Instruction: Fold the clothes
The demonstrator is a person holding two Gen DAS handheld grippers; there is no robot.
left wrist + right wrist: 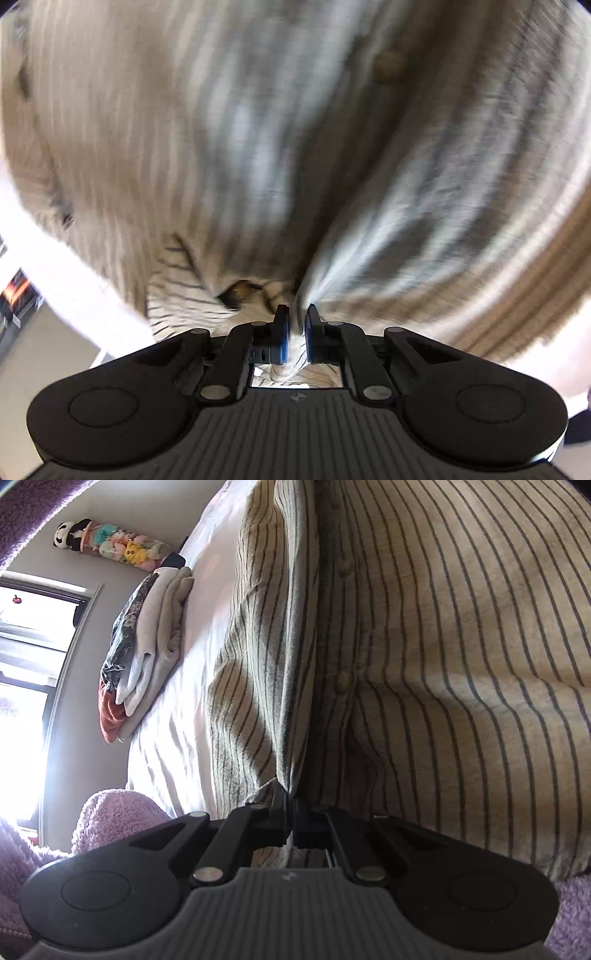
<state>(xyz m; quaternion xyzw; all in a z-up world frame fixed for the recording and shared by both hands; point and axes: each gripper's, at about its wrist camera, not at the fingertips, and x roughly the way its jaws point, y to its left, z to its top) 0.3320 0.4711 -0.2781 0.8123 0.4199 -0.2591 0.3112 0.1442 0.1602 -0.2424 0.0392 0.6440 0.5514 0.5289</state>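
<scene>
A beige shirt with thin dark stripes and brown buttons (pixel 280 147) fills the left wrist view, blurred by motion. My left gripper (pixel 296 314) is shut on a bunched fold of this striped shirt, cloth pinched between its blue pads. In the right wrist view the same striped shirt (pixel 461 664) spreads across a pale bed sheet (pixel 192 686), its button placket running up the middle. My right gripper (pixel 291 799) is shut on an edge of the shirt beside the placket.
A stack of folded clothes (pixel 147 646) lies on the sheet at the left. A purple fleece blanket (pixel 110 812) bunches at the lower left and right. Behind are a bright window (pixel 26 664) and a row of plush toys (pixel 110 544) on the wall.
</scene>
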